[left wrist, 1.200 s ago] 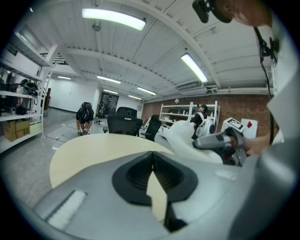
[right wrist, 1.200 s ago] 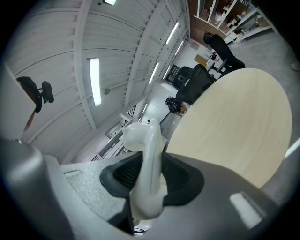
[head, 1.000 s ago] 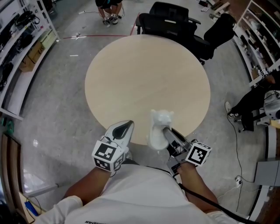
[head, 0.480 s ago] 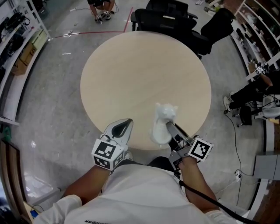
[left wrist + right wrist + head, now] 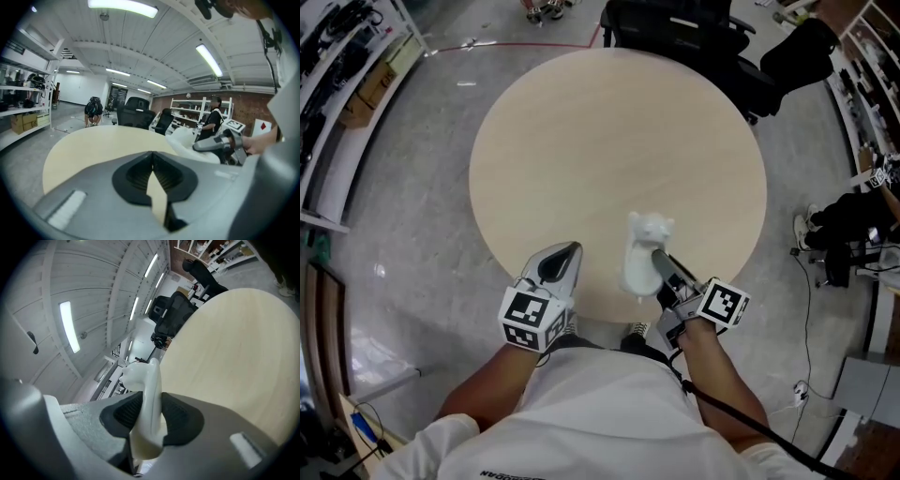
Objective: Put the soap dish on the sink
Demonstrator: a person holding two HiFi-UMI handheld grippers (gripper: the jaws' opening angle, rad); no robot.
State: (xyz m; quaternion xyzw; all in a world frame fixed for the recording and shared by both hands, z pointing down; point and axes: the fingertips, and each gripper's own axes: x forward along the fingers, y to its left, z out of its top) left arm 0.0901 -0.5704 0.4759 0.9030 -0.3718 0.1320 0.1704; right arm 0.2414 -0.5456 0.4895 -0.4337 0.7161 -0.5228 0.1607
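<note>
Mid-carry over the near edge of the round beige table (image 5: 609, 141), white glossy soap dish (image 5: 642, 246) pinched in right gripper (image 5: 655, 256), left gripper (image 5: 571, 249) closed empty, needing next a sink, none in view.

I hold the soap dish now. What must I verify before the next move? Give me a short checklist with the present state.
1. Right gripper shut on soap dish: ok.
2. Left gripper empty, jaws together: ok.
3. Table bare ahead of both grippers: ok.
4. Sink in view: not ok, none shows in any view.
5. Dish lifted clear of the table: cannot tell.
</note>
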